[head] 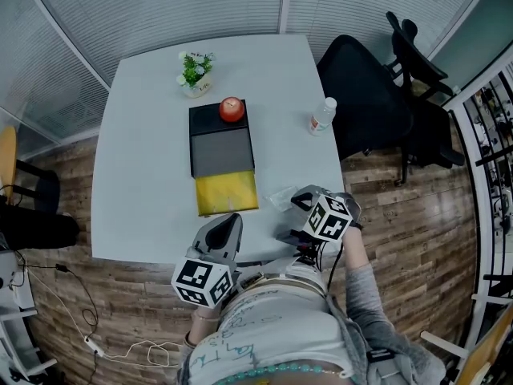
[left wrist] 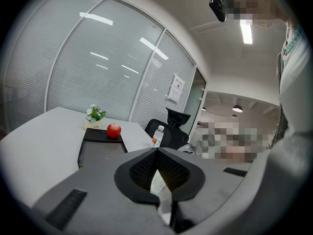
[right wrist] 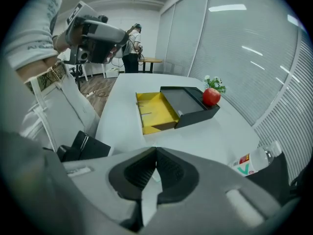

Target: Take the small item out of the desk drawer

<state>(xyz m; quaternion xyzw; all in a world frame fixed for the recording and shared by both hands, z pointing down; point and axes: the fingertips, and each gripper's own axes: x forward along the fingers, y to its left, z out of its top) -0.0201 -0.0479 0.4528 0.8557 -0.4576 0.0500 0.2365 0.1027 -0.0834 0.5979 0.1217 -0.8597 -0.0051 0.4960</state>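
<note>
A black desk organizer (head: 220, 144) lies mid-table with its yellow drawer (head: 228, 192) pulled out toward me; the drawer (right wrist: 155, 112) looks nearly bare inside. A small clear plastic packet (head: 280, 196) sits just right of the drawer near the table's front edge. My right gripper (head: 295, 204) is at the packet's right end with its jaws closed, and a thin pale sliver shows between the pads (right wrist: 155, 176). My left gripper (head: 232, 218) hovers at the front edge below the drawer, jaws closed with nothing between them (left wrist: 157, 151).
A red apple (head: 232, 109) rests on the organizer's far end, and a small potted plant (head: 195, 72) stands behind it. A water bottle (head: 322, 116) is near the table's right edge. A black office chair (head: 369, 103) stands beside that edge.
</note>
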